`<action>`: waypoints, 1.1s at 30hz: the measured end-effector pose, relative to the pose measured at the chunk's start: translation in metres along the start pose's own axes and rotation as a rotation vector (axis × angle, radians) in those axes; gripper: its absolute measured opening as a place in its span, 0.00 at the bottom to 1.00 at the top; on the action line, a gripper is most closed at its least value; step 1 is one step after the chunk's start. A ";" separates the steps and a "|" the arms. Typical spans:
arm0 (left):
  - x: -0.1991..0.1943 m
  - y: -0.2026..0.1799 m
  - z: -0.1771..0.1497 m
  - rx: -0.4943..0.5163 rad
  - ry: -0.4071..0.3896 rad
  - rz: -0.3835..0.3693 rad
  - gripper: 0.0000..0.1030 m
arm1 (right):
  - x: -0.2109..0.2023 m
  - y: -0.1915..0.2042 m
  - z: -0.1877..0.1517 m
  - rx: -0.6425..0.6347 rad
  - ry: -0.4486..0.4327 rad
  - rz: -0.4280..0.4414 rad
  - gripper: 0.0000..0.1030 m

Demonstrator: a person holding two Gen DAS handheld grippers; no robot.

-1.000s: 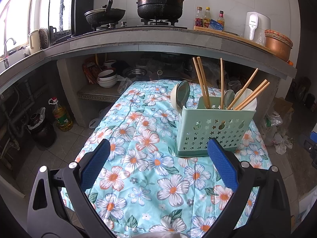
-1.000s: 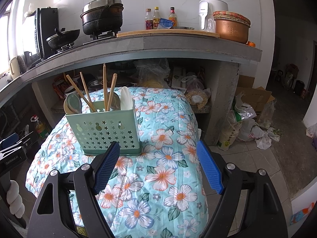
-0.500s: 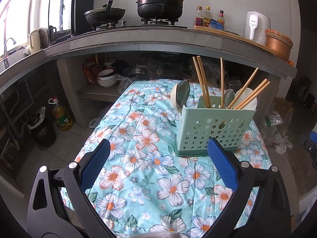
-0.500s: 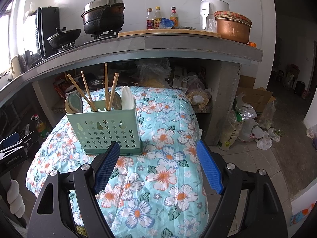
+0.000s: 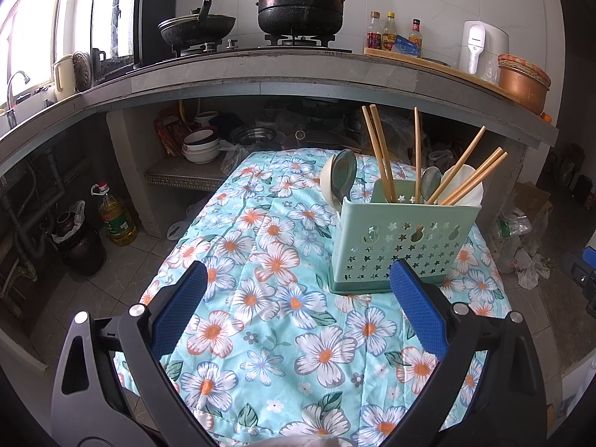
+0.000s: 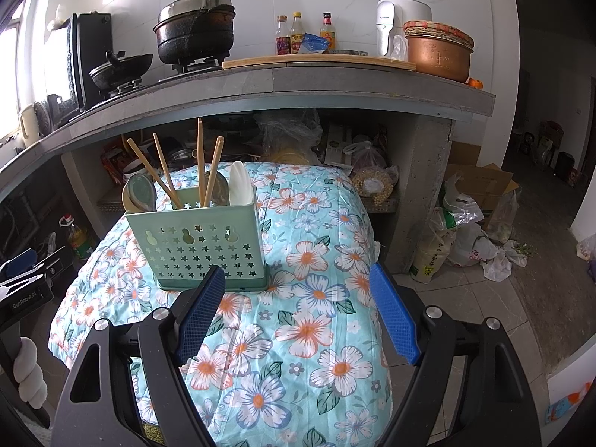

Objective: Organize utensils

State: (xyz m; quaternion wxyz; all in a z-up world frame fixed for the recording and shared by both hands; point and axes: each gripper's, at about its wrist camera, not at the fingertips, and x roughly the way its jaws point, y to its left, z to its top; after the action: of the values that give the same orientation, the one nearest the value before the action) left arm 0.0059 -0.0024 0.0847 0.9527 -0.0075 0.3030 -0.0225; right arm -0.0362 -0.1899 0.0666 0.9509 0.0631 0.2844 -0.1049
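A pale green perforated utensil holder [image 5: 400,246] stands upright on the floral cloth of the table [image 5: 260,298]. It holds several wooden chopsticks [image 5: 380,149], a grey-green spoon [image 5: 342,171], a metal spoon [image 5: 430,180] and a white spoon [image 5: 465,182]. The holder also shows in the right wrist view [image 6: 201,242]. My left gripper [image 5: 298,279] is open and empty, low over the cloth, with the holder just beyond its right finger. My right gripper [image 6: 298,283] is open and empty, with the holder just beyond its left finger.
A stone kitchen counter [image 5: 298,74] runs behind the table, with a pot [image 5: 301,0], a wok, bottles and a copper pot [image 6: 437,54]. Bowls [image 5: 199,145] sit on a shelf beneath. An oil bottle [image 5: 115,216] and bags [image 6: 465,238] stand on the floor.
The right wrist view has drifted slightly, so the holder sits a little to the right and higher in it. The left gripper has not moved. Both stay open.
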 end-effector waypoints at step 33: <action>0.000 -0.001 -0.003 0.000 0.005 0.001 0.92 | 0.001 0.000 0.000 0.001 0.002 0.004 0.75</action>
State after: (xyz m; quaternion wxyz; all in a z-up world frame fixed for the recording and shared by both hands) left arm 0.0037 -0.0034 0.0820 0.9519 -0.0071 0.3054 -0.0223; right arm -0.0358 -0.1897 0.0659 0.9508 0.0643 0.2852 -0.1029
